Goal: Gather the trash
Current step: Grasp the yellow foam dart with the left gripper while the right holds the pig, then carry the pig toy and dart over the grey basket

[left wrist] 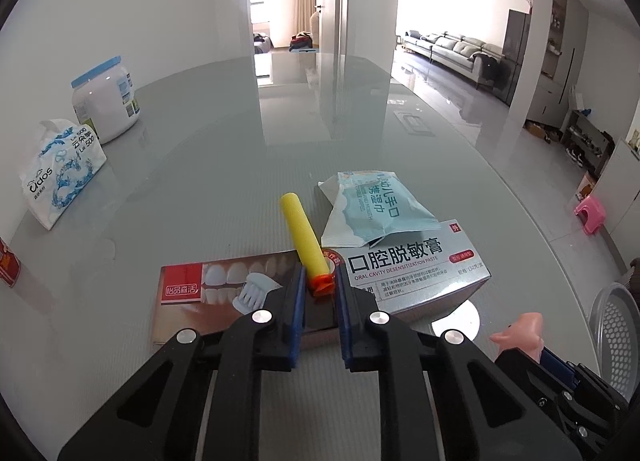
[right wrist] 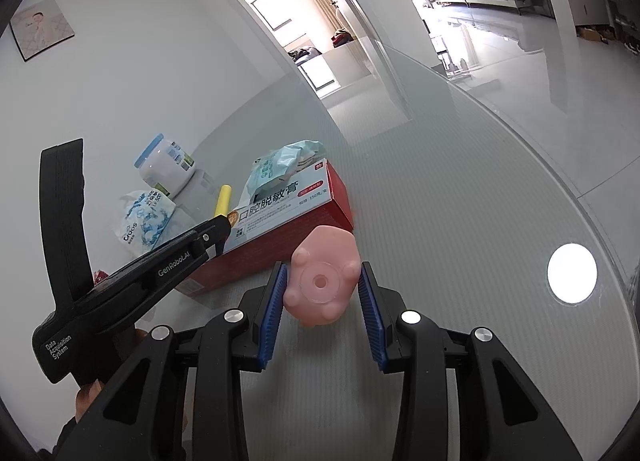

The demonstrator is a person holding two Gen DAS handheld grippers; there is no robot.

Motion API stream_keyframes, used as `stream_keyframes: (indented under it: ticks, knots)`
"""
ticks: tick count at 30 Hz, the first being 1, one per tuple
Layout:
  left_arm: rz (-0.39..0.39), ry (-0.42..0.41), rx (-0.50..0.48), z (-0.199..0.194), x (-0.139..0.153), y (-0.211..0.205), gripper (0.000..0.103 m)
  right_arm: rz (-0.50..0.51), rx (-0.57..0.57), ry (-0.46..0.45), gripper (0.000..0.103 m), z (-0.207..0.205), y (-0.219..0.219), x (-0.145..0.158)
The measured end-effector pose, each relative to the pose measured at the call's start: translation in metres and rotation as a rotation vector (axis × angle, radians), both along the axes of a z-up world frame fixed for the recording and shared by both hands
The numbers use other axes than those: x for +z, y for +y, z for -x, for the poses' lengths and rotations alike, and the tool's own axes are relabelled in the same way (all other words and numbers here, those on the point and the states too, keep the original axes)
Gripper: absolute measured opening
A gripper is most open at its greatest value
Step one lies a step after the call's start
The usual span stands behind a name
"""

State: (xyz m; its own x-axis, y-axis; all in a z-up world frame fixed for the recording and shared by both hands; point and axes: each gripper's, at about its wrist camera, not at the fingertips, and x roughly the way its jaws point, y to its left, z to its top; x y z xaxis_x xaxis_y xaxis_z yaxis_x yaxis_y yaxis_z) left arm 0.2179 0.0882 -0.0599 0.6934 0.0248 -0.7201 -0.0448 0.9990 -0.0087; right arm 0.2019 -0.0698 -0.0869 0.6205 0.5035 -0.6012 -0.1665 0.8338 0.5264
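Note:
A yellow foam dart (left wrist: 300,229) with an orange tip lies across a brown toothbrush box (left wrist: 208,293) and a silver and red toothpaste box (left wrist: 416,273). My left gripper (left wrist: 320,270) is shut on the dart's orange tip, blue pads against both sides. A crumpled wet-wipe packet (left wrist: 372,209) rests on the toothpaste box. In the right wrist view my right gripper (right wrist: 323,267) is shut on a pink rubber toy (right wrist: 320,285), held just above the glass table (right wrist: 460,189). The left gripper (right wrist: 216,229) reaches in from the left there, with a hand on its handle.
A tissue pack (left wrist: 60,173) and a white jar with a blue lid (left wrist: 106,101) stand at the table's left by the wall. A grey mesh bin (left wrist: 616,341) sits past the table's right edge. A pink stool (left wrist: 590,213) is on the floor beyond.

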Motion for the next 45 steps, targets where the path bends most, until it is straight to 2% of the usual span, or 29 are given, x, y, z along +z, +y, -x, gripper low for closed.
stream_keyframes:
  ticks: [9, 15, 20, 26, 30, 36, 45]
  knots:
    - [0.015, -0.004, -0.003, 0.024, 0.003, 0.014, 0.015, 0.029, 0.0, -0.007, 0.036, 0.0, 0.002, 0.0]
    - [0.047, -0.008, 0.005, 0.048, 0.004, 0.024, 0.015, 0.099, 0.011, -0.031, 0.036, 0.006, 0.013, 0.003]
    - [0.015, -0.038, -0.013, 0.075, 0.009, 0.02, 0.015, 0.109, 0.018, -0.06, 0.036, 0.03, 0.007, 0.006]
    - [0.035, -0.045, -0.057, 0.1, 0.009, 0.005, 0.015, 0.126, -0.034, -0.016, 0.036, 0.066, -0.022, 0.007]
    - [0.056, -0.045, -0.11, 0.114, 0.01, -0.019, 0.015, 0.157, -0.082, -0.053, 0.036, 0.099, -0.053, 0.022]
    - [0.035, -0.078, -0.207, 0.134, 0.019, -0.077, 0.015, 0.199, -0.197, -0.084, 0.036, 0.145, -0.121, 0.035]
    - [0.052, -0.086, -0.405, 0.149, 0.028, -0.189, 0.015, 0.196, -0.408, -0.013, 0.036, 0.191, -0.237, 0.021]
